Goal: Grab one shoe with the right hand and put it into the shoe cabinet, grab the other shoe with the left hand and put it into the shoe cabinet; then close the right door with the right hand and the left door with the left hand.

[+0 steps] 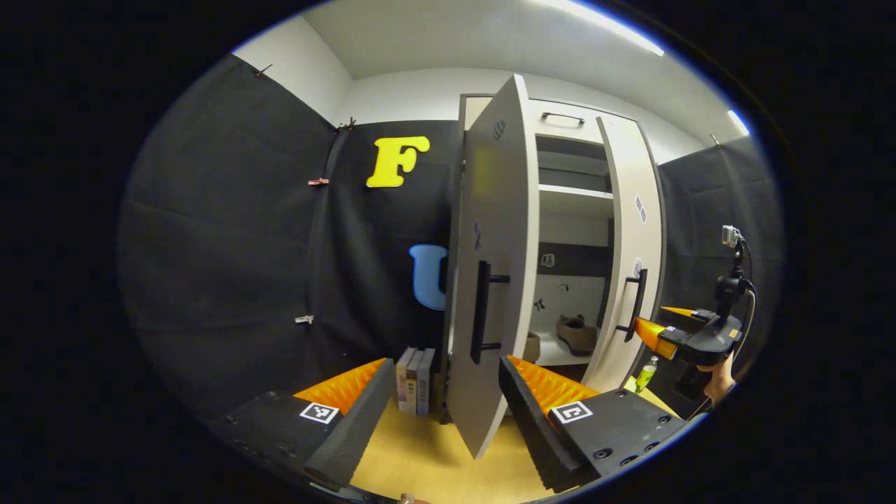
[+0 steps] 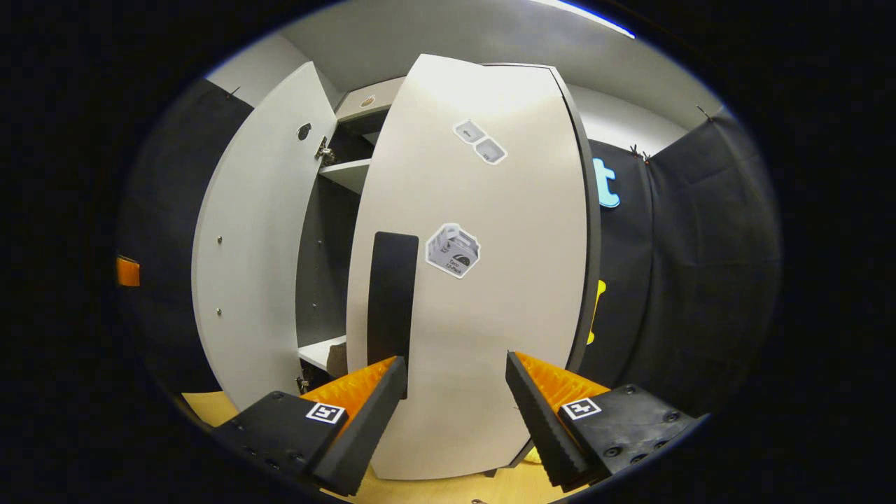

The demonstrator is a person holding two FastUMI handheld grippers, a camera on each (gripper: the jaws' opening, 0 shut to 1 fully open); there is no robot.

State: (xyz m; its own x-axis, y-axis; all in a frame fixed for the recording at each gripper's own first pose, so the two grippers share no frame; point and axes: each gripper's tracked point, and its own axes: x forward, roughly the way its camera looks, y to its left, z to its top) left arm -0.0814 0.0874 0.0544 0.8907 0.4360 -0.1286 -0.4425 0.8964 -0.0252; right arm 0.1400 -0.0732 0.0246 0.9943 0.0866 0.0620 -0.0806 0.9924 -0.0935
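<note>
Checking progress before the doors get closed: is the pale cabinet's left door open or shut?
Open: the pale grey left door swings outward, leaving the brown shoe visible on the white shelf.

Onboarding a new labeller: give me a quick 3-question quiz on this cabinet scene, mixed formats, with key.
1. True or false: a shoe already sits on a shelf inside the shoe cabinet.
2. Multiple choice: the left door is A) fully closed, B) open, C) removed.
3. Fill in: in the left gripper view, the right tongs are beside the right door's ____.

Key:
1. True.
2. B, it stands open with the left tongs open around its lower edge.
3. Handle; the right door is only partly closed.
</note>
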